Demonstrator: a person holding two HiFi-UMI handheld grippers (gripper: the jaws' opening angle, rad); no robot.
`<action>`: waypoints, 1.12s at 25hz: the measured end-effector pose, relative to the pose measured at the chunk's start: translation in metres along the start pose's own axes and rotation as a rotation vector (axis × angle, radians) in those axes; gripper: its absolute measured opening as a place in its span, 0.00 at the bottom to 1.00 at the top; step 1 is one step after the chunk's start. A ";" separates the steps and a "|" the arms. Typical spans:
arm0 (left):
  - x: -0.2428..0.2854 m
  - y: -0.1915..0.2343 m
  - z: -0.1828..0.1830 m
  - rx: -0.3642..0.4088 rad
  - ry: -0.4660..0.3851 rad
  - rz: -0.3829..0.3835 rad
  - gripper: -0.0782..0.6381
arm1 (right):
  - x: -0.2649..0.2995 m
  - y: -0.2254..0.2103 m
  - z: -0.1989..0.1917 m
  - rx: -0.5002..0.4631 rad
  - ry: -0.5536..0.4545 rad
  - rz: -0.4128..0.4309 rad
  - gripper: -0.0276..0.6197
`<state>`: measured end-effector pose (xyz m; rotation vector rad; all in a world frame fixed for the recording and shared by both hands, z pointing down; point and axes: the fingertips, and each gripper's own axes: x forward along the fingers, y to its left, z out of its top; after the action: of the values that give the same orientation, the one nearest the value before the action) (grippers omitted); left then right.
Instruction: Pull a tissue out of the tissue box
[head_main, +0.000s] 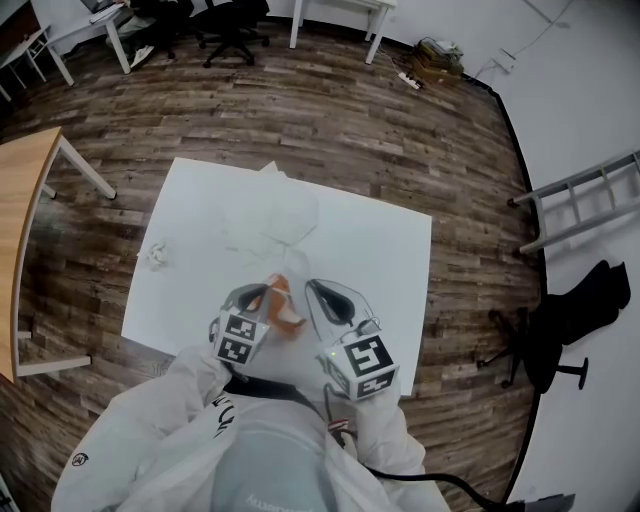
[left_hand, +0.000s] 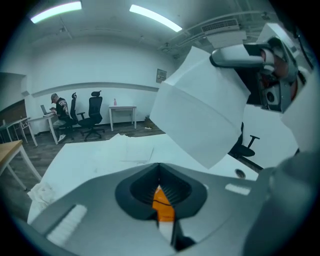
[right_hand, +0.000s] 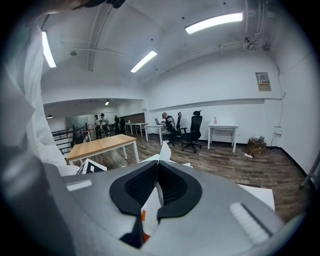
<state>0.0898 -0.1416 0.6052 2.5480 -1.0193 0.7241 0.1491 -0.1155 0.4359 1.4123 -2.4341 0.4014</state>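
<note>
My left gripper (head_main: 262, 296) is shut on an orange and white tissue pack (head_main: 282, 304), held above the near part of the white table (head_main: 380, 250). In the left gripper view the pack (left_hand: 163, 205) sits pinched between the jaws of that gripper (left_hand: 160, 187). Just right of it, my right gripper (head_main: 316, 290) is shut on a white tissue (right_hand: 150, 206), which shows between the jaws of this gripper (right_hand: 156, 185). From the left gripper view the same tissue (left_hand: 200, 115) hangs as a large sheet below the right gripper (left_hand: 240, 56).
Flat tissues (head_main: 270, 215) lie on the table's far half. A crumpled one (head_main: 157, 255) rests near its left edge. A wooden table (head_main: 20, 220) stands to the left, a ladder (head_main: 585, 200) and a black chair (head_main: 570, 320) to the right. A person (left_hand: 60, 107) sits at a far desk.
</note>
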 end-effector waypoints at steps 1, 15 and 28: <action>-0.004 0.003 0.004 0.010 -0.010 0.007 0.11 | -0.001 0.000 -0.001 0.003 -0.002 -0.005 0.05; -0.045 0.034 0.041 0.117 -0.096 0.016 0.11 | -0.020 -0.008 -0.008 0.078 -0.049 -0.124 0.05; -0.128 0.052 0.036 0.197 -0.205 -0.037 0.11 | -0.046 0.044 -0.028 0.108 -0.060 -0.285 0.05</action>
<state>-0.0139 -0.1235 0.5092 2.8518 -1.0037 0.5891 0.1360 -0.0476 0.4399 1.8095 -2.2381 0.4331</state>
